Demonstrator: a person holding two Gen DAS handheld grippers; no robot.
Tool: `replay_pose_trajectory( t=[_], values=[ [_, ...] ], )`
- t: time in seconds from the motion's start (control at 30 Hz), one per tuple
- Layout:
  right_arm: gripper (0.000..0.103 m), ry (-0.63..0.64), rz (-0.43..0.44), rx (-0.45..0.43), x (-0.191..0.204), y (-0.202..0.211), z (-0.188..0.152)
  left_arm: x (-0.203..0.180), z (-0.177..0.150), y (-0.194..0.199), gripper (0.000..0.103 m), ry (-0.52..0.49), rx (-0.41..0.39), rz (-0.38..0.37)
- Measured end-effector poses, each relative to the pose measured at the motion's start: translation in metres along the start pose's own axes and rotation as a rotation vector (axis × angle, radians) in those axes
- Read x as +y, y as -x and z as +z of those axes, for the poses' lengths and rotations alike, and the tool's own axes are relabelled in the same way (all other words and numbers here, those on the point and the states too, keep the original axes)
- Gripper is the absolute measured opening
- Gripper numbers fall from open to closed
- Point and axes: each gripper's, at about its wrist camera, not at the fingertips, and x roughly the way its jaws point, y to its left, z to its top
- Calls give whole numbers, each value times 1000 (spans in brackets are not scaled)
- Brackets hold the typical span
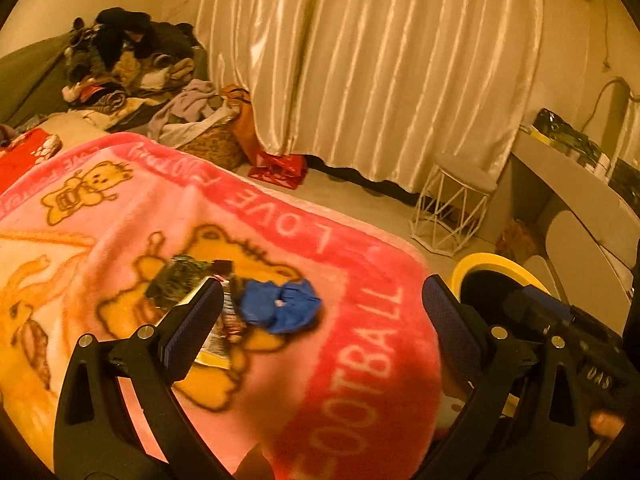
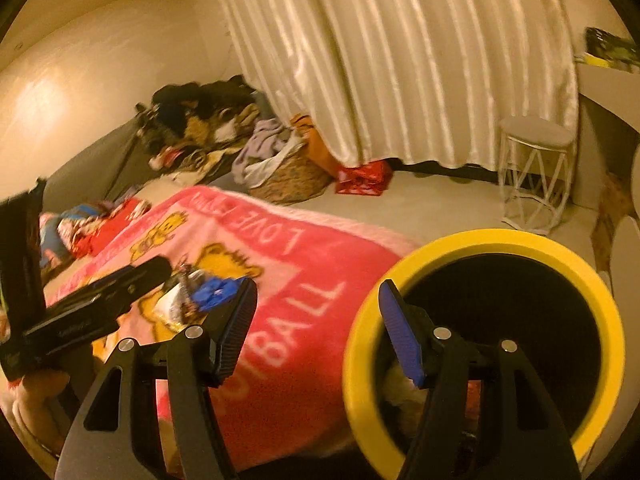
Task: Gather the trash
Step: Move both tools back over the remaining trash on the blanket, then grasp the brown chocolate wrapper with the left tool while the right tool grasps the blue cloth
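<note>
Both grippers spread wide and empty — left gripper over the pink blanket, near a crumpled blue wrapper. Right gripper hangs at the yellow-rimmed bin — nothing between its fingers.

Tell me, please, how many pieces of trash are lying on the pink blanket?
3 can be made out, clustered on the bear print: a crumpled blue wrapper, a dark green packet beside it, and a printed wrapper between them. Blur may hide others.
</note>
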Motion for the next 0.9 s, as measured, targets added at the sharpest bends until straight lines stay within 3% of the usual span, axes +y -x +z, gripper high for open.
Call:
replay_pose_trajectory(
  t=[0.37,0.6,0.9],
  values=[
    [63,83,65,83,46,-49,4,46,2,-2,91,66,4,55],
    [62,23,97,208,51,-102,4,78,14,-24,63,111,67,45],
    [55,-27,118,305,64,-151,-3,86,22,-66,46,93,172,13]
  ],
)
